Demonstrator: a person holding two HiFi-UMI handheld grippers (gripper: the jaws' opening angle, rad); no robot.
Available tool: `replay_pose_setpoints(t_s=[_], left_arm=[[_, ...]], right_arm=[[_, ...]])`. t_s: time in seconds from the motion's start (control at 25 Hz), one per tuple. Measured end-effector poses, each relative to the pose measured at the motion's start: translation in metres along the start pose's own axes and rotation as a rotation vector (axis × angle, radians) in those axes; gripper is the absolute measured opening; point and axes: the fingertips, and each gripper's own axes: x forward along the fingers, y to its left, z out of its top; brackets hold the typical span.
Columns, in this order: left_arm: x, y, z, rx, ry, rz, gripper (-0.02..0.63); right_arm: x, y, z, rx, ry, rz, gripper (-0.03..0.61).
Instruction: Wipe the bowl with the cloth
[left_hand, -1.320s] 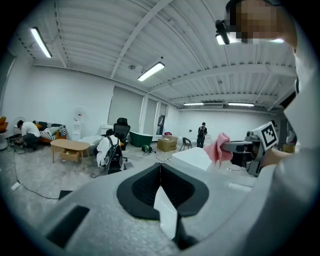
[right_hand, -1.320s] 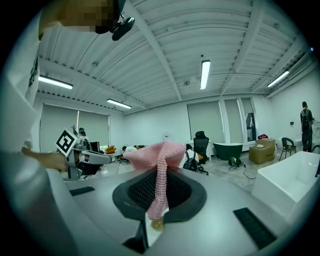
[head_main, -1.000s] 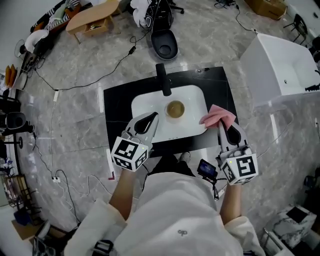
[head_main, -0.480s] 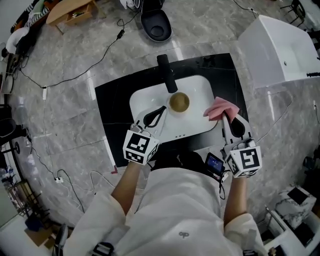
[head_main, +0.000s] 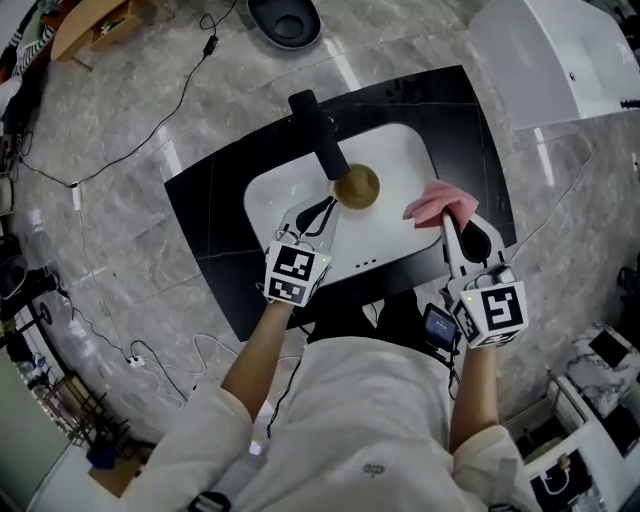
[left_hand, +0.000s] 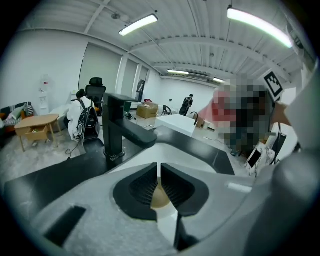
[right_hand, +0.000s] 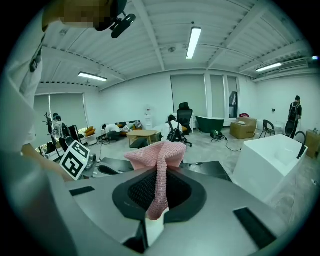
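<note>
A small tan bowl (head_main: 356, 186) sits in the white sink (head_main: 270, 195), just under the black faucet (head_main: 318, 135). My left gripper (head_main: 328, 207) reaches into the sink with its tips at the bowl's near-left edge. Its jaws are shut, and in the left gripper view the bowl (left_hand: 159, 199) shows just below the left gripper (left_hand: 159, 170); whether it touches cannot be told. My right gripper (head_main: 447, 222) hovers over the sink's right rim, shut on a pink knitted cloth (head_main: 437, 203). In the right gripper view the cloth (right_hand: 157, 155) stands up out of the right gripper (right_hand: 159, 192).
The sink is set in a black counter (head_main: 200, 220) on a grey marble floor. A white bathtub (head_main: 570, 50) stands at the far right. Cables trail across the floor at the left. A small device (head_main: 438, 327) hangs at the person's waist.
My left gripper has moved forward from the sink's front rim up to the bowl, still shut. The right gripper holds the cloth in about the same place at the sink's right side.
</note>
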Motion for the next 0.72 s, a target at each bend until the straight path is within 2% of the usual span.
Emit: replay_pose_setpoints(t_s=[0.16, 0.28, 0.48, 0.6, 0.72], left_arm=[[0.029, 0.010, -0.028, -0.039, 0.057, 0.010, 0.017], [0.049, 0.018, -0.053, -0.098, 0.090, 0.018, 0.031], [0.082, 0.037, -0.103, -0.192, 0.187, 0.017, 0.096], [0.096, 0.043, -0.118, -0.287, 0.208, 0.006, 0.139], [0.106, 0.047, -0.132, -0.331, 0.227, 0.019, 0.145]], right_arm=[[0.009, -0.009, -0.009, 0.022, 0.017, -0.005, 0.015], [0.012, -0.013, -0.015, 0.027, 0.028, -0.008, 0.015], [0.014, -0.015, -0.030, 0.033, 0.048, -0.004, 0.015], [0.013, -0.015, -0.039, 0.034, 0.066, -0.009, 0.015], [0.009, -0.015, -0.048, 0.039, 0.085, -0.019, 0.015]])
